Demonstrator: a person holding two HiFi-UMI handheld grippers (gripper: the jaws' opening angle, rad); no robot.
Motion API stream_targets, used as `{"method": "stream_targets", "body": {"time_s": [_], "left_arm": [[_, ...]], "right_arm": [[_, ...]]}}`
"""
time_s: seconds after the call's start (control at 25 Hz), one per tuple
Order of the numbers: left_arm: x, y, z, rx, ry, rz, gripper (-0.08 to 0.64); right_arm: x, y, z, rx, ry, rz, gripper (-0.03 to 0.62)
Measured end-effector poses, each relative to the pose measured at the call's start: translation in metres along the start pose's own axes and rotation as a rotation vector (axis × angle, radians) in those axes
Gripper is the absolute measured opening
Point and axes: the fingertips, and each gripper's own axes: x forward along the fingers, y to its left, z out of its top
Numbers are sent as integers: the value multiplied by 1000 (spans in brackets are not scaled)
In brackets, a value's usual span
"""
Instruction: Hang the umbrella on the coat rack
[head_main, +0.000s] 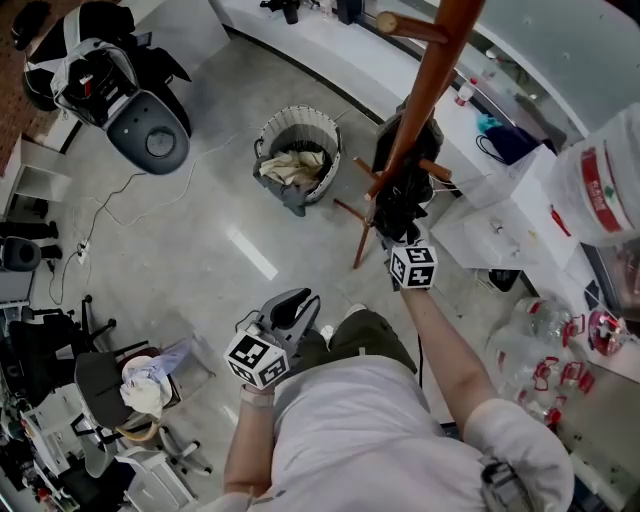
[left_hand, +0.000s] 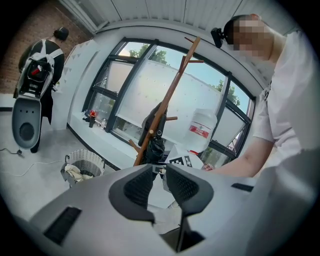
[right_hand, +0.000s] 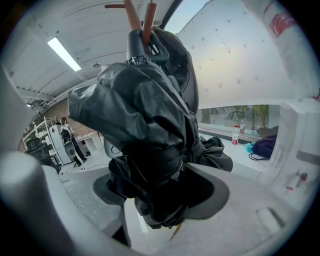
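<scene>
Right gripper (right_hand: 161, 196): closest to lens; jaws about half spread, set round the folded black umbrella (right_hand: 145, 125), fabric bulging against both pads.
Umbrella position: upright bundle, upper end at two brown pegs (right_hand: 141, 17); in head view, hangs close against pole of coat rack (head_main: 432, 70).
Hang point: cannot tell from these views whether its loop truly sits over a peg.
Left gripper (left_hand: 160, 174): low, well apart from rack, pointing toward it; jaws narrowly parted, nothing between them.
Step in hand, judged: seating umbrella on peg, then letting go.
Doing it well: hold bundle vertical under peg; lower until weight seems carried by peg, not pads; spread jaws slowly and evenly; draw straight back, clear of loose folds.
Risk, judged: slack fabric snagging on a pad and dragging umbrella off; tall thin rack tipping if pulled sideways.
Spare hand: free to steady pole if rack sways.
Progress, judged: near the end; release and a check of the hang not yet done.
</scene>
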Motion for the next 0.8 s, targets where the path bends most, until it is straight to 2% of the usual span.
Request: {"method": "stream_targets", "body": {"time_s": [0.24, 0.48, 0.56, 0.8], "left_arm": [[-8, 6, 0, -10, -1, -8, 66], [-7, 6, 3, 9, -2, -38, 66], [-7, 4, 4, 13, -4, -52, 66], [-8, 1, 5, 28, 3, -100, 66]], "right_arm": [[1, -4, 2, -15, 16, -43, 288], [0, -5, 1, -1, 29, -82, 329], [-4, -6, 1, -2, 24, -96, 350], [-25, 0, 7, 19, -11, -110, 356]]}}
